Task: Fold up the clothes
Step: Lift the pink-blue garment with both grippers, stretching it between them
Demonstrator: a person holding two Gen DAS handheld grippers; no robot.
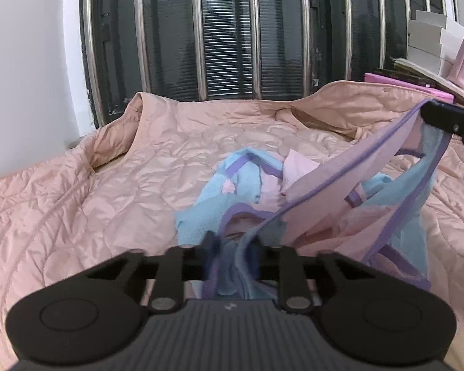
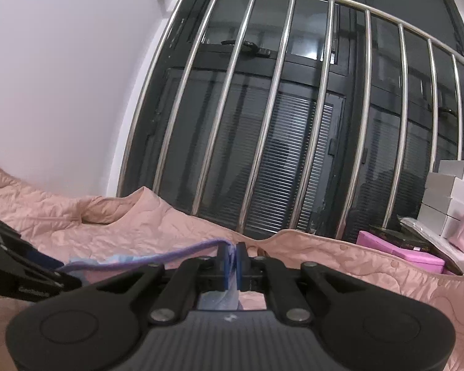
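Note:
A light garment (image 1: 318,185) of blue mesh and pink cloth with purple trim hangs bunched above the bed. My left gripper (image 1: 232,242) is shut on a bundle of its blue and purple fabric near the bottom of the left wrist view. My right gripper (image 2: 232,252) is shut on the purple-trimmed edge (image 2: 170,255), which stretches away to the left. In the left wrist view the right gripper (image 1: 430,114) shows at the upper right, holding the garment's high corner. The left gripper's body (image 2: 18,266) appears at the left edge of the right wrist view.
A wrinkled pink quilted cover (image 1: 108,191) spreads under the garment. Behind the bed stands a steel-barred window (image 2: 278,117) next to a white wall (image 2: 62,77). At the right are stacked white boxes (image 2: 451,198), a pink box (image 2: 399,252) and books (image 1: 417,74).

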